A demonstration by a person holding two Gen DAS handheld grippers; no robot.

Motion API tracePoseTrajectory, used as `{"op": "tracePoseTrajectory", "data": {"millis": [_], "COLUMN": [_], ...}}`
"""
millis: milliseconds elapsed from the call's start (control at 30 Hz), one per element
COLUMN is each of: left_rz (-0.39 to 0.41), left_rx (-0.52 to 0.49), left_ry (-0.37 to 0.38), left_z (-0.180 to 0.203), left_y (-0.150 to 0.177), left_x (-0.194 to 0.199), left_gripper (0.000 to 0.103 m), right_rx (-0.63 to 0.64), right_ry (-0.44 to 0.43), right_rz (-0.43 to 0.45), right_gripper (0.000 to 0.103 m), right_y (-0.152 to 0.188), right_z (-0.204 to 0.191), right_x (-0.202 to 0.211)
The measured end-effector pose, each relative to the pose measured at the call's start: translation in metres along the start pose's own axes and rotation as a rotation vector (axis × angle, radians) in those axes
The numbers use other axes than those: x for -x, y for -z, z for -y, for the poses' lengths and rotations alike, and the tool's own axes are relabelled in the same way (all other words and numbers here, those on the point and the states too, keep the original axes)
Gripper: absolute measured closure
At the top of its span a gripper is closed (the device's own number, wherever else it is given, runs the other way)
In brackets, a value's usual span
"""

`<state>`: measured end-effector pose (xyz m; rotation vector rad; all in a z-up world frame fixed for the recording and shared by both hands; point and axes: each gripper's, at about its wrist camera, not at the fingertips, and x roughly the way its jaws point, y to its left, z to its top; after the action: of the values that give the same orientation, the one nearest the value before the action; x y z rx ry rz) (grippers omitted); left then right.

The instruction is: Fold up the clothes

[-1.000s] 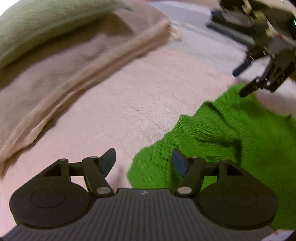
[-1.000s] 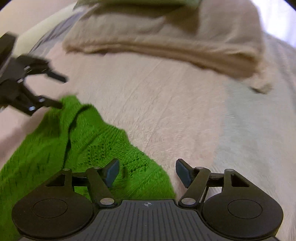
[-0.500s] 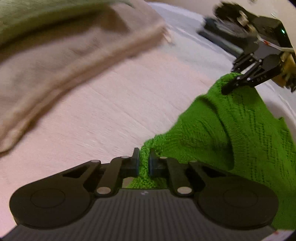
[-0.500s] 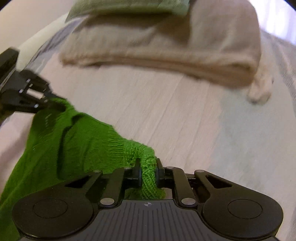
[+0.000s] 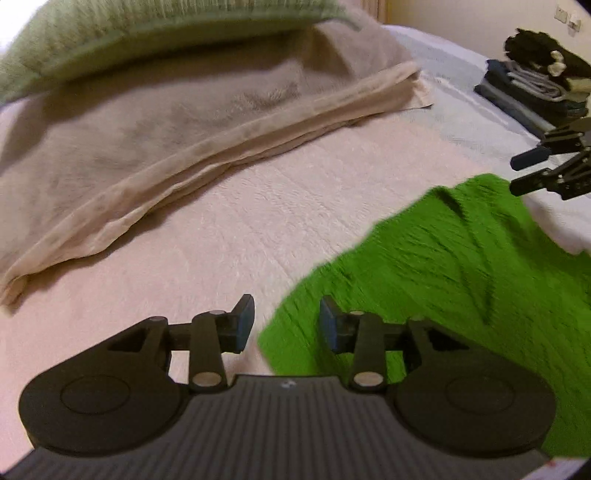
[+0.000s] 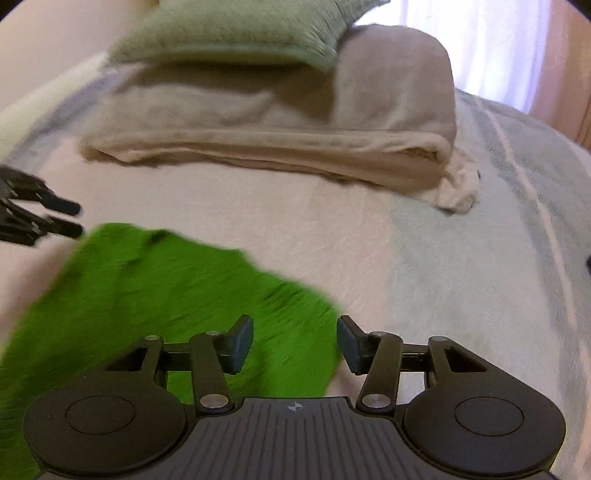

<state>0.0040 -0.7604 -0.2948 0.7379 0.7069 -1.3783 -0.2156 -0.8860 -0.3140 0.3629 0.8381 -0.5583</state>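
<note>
Left hand-held gripper point(image 5: 286, 321), bottom centre of the left wrist view: fingers wide apart, nothing between them, blue pads facing each other; its right finger sits over the near corner of the green sweater point(image 5: 461, 280), the left finger over bare bed point(image 5: 221, 229). Whether it touches the knit, can't tell. Right hand-held gripper point(image 6: 295, 341), bottom centre of the right wrist view: fingers also spread wide, holding nothing; the left finger is over the sweater point(image 6: 155, 295), the right finger just past the sweater's edge over the bed point(image 6: 332, 229). Sweater lies on the pinkish bedspread, blurred, lower right of the left view and lower left of the right view, with a few creases. The right hand-held gripper point(image 5: 517, 175) shows at the right edge of the left view, fingers parted, just beyond the sweater's far corner. The left hand-held gripper point(image 6: 75, 219) shows at the left edge of the right view, fingers parted, beside the sweater's upper left corner. Beige folded blanket point(image 6: 258, 125) across the top of both views with a pale green pillow point(image 6: 236, 29) on it. Stack of dark folded clothes point(image 5: 535, 81) at the upper right of the left view, well apart from the sweater.
</note>
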Motion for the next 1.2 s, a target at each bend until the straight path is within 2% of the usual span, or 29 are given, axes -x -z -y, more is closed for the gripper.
{"op": "tracePoseTrajectory", "data": {"millis": [67, 167, 267, 333, 367, 467, 533, 567, 633, 700, 767, 833, 900, 1000, 1067, 1133, 1200], "left_rz": [-0.01, -0.058, -0.151, -0.209, -0.253, -0.301, -0.306, -0.31, -0.267, -0.246, -0.266, -0.298, -0.279, -0.263, -0.25, -0.217, -0.173], "left_rx": [0.013, 0.022, 0.074, 0.074, 0.073, 0.058, 0.072, 0.094, 0.114, 0.126, 0.072, 0.025, 0.007, 0.025, 0.014, 0.036, 0.03], "left_ry": [0.035, 0.117, 0.201, 0.203, 0.199, 0.145, 0.113, 0.103, 0.088, 0.113, 0.133, 0.141, 0.147, 0.152, 0.15, 0.148, 0.134], "left_z": [0.015, 0.051, 0.089, 0.114, 0.126, 0.147, 0.152, 0.153, 0.158, 0.169, 0.183, 0.192, 0.194, 0.186, 0.184, 0.181, 0.179], "left_y": [0.015, 0.052, 0.099, 0.13, 0.147, 0.183, 0.197, 0.201, 0.204, 0.21, 0.222, 0.239, 0.258, 0.269, 0.278, 0.279, 0.277], "left_x": [0.023, 0.053, 0.068, 0.076, 0.079, 0.097, 0.115, 0.124, 0.147, 0.162, 0.166, 0.166, 0.171, 0.184, 0.201, 0.215, 0.228], "left_gripper": [0.07, 0.07, 0.07, 0.07, 0.07, 0.07, 0.07, 0.07, 0.07, 0.07, 0.07, 0.07, 0.069, 0.069, 0.069, 0.069, 0.07], "right_rx": [-0.028, -0.047, -0.098, -0.134, -0.141, -0.131, -0.117, -0.112, -0.117, -0.108, -0.091, -0.098, -0.126, -0.176, -0.208, -0.231, -0.19], "right_ry": [-0.064, -0.115, -0.095, -0.054, -0.05, 0.004, 0.037, 0.027, -0.023, -0.083, -0.115, -0.109, -0.055, 0.033, 0.089, 0.118, 0.135], "right_rz": [-0.029, -0.111, -0.222, -0.286, -0.282, -0.289, -0.281, -0.251, -0.189, -0.155, -0.174, -0.224, -0.292, -0.314, -0.298, -0.247, -0.215], "right_gripper": [0.055, 0.055, 0.055, 0.056, 0.056, 0.056, 0.055, 0.055, 0.055, 0.055, 0.056, 0.056, 0.056, 0.056, 0.055, 0.054, 0.05], "right_y": [0.022, 0.062, 0.114, 0.145, 0.156, 0.172, 0.173, 0.173, 0.176, 0.182, 0.199, 0.223, 0.25, 0.279, 0.287, 0.286, 0.281], "right_z": [-0.019, -0.046, -0.055, -0.052, -0.049, -0.047, -0.058, -0.068, -0.091, -0.117, -0.139, -0.152, -0.155, -0.156, -0.162, -0.172, -0.186], "right_x": [0.023, 0.042, 0.05, 0.057, 0.066, 0.091, 0.108, 0.119, 0.135, 0.141, 0.14, 0.138, 0.142, 0.166, 0.187, 0.205, 0.215]}}
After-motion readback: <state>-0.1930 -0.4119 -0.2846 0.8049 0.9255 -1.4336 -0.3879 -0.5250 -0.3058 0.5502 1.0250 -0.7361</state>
